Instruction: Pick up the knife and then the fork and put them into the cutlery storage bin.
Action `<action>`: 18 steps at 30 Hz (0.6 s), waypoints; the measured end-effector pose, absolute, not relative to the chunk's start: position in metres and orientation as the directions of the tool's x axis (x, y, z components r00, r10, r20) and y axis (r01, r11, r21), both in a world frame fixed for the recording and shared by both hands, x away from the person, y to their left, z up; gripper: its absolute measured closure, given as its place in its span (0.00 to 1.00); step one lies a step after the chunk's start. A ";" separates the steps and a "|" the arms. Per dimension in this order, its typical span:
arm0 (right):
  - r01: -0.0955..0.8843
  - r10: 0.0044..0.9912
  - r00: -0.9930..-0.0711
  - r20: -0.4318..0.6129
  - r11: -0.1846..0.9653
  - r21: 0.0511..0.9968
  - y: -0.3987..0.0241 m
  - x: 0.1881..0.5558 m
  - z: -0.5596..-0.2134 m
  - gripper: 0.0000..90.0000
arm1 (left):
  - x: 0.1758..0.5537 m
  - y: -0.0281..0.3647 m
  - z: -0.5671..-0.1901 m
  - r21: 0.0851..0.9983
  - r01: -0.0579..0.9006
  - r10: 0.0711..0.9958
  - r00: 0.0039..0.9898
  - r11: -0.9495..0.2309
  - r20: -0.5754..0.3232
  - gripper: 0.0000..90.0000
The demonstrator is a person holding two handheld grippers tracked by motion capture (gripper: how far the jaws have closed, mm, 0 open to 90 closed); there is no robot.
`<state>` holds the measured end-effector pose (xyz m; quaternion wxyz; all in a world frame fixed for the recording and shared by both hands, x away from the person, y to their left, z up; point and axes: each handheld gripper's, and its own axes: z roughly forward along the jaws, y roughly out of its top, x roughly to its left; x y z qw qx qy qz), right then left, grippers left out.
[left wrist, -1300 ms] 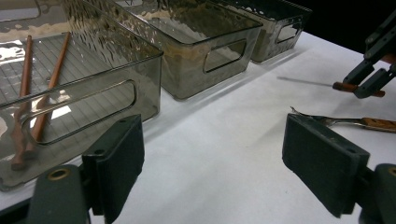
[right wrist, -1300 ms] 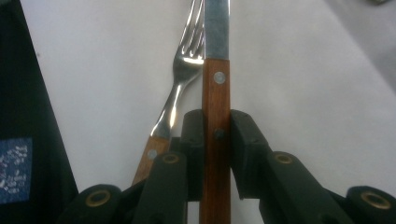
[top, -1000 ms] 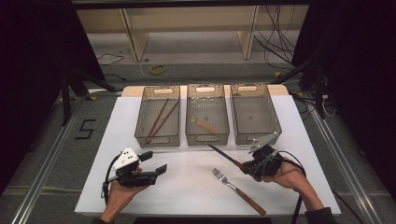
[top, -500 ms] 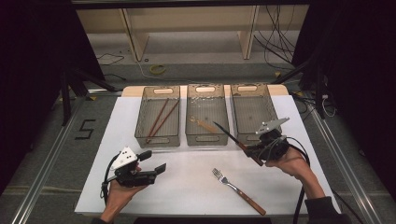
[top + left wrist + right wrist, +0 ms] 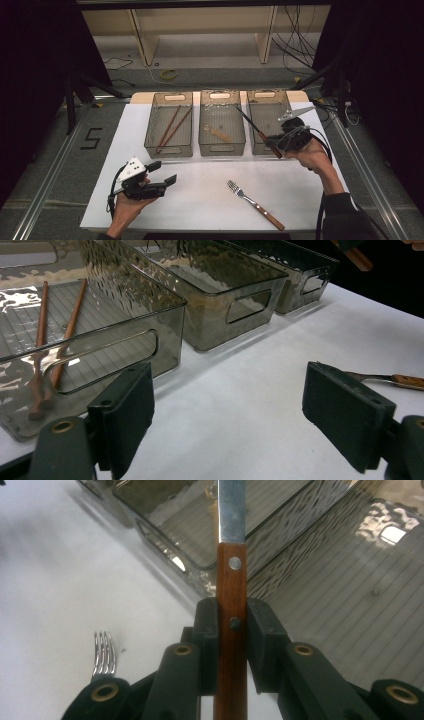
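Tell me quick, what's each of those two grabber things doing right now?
Left gripper: open, holding nothing, above the white table.
Right gripper: closed on the wooden handle of a knife, above the right bin.

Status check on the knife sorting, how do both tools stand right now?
Right tool shut on knife above right bin. Left tool open, empty. Fork on table; path clear.

Three bins (image 5: 221,148) in a row at the table's far side, chopsticks (image 5: 172,127) in the left bin, fork (image 5: 255,204) on the sheet before them, knife (image 5: 256,129) over the right bin.
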<state>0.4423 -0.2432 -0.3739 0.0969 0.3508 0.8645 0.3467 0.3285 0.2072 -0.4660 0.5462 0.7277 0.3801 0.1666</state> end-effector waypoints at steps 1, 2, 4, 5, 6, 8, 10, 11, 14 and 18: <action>0.542 0.680 -0.730 0.073 0.510 0.668 -0.243 0.445 -0.373 0.86 | 0.329 0.208 -0.466 0.921 0.371 0.735 0.656 -0.116 -0.171 0.23; 0.547 0.685 -0.724 0.075 0.506 0.667 -0.243 0.447 -0.372 0.86 | 0.329 0.208 -0.466 0.921 0.371 0.736 0.655 -0.116 -0.172 0.23; 0.555 0.695 -0.715 0.079 0.495 0.669 -0.244 0.452 -0.370 0.86 | 0.329 0.208 -0.466 0.922 0.370 0.737 0.655 -0.117 -0.169 0.23; 0.553 0.697 -0.714 0.075 0.494 0.671 -0.244 0.455 -0.369 0.86 | 0.329 0.209 -0.466 0.922 0.370 0.737 0.654 -0.116 -0.170 0.23; 0.558 0.703 -0.707 0.077 0.489 0.670 -0.244 0.457 -0.368 0.86 | 0.329 0.209 -0.466 0.922 0.369 0.738 0.654 -0.116 -0.168 0.22; 0.567 0.711 -0.698 0.082 0.479 0.670 -0.245 0.463 -0.367 0.86 | 0.329 0.209 -0.466 0.922 0.369 0.738 0.653 -0.115 -0.170 0.22; 0.573 0.722 -0.687 0.081 0.469 0.672 -0.246 0.468 -0.367 0.86 | 0.329 0.209 -0.466 0.923 0.368 0.738 0.654 -0.114 -0.170 0.22; 0.578 0.729 -0.680 0.083 0.462 0.672 -0.247 0.471 -0.366 0.86 | 0.329 0.210 -0.466 0.923 0.368 0.738 0.654 -0.114 -0.169 0.22; 0.594 0.747 -0.659 0.086 0.447 0.669 -0.249 0.478 -0.366 0.86 | 0.328 0.210 -0.466 0.923 0.367 0.739 0.653 -0.113 -0.169 0.22; 0.614 0.770 -0.632 0.093 0.423 0.666 -0.251 0.487 -0.365 0.86 | 0.328 0.210 -0.466 0.924 0.366 0.739 0.652 -0.113 -0.168 0.22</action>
